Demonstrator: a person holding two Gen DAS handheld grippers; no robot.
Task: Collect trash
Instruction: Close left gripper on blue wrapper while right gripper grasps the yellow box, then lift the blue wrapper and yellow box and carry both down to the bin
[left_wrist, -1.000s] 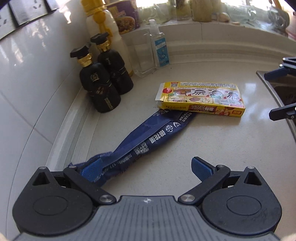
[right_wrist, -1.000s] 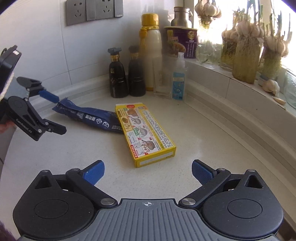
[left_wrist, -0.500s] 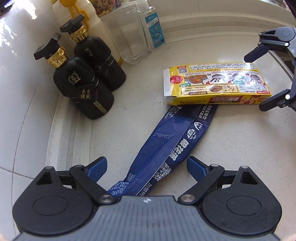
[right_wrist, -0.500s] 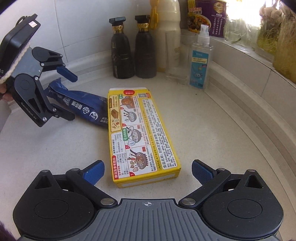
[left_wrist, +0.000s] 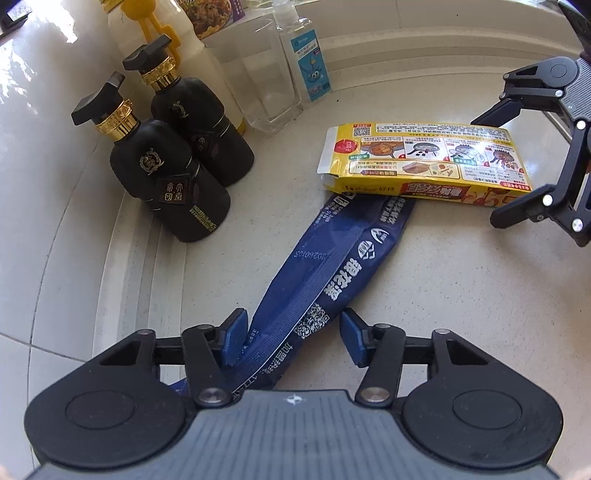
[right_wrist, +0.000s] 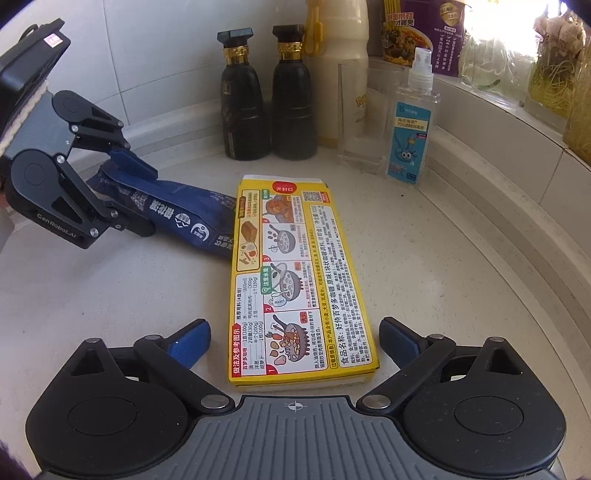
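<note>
Navy wrapper (left_wrist: 343, 258), white print; yellow box (right_wrist: 295, 280), red accents; black bottles (left_wrist: 166, 177), gold collars.

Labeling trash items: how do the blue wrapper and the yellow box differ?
The blue wrapper is soft and crumpled; the yellow box is rigid and flat. The wrapper's far end tucks under the box. The closing left gripper straddles the wrapper, the closing right gripper the box. Both lie on the counter.

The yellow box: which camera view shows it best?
The right wrist view: the yellow box lies centred and close, its whole printed top readable. The left wrist view shows the yellow box farther off, its far end partly hidden by the right gripper.
</note>
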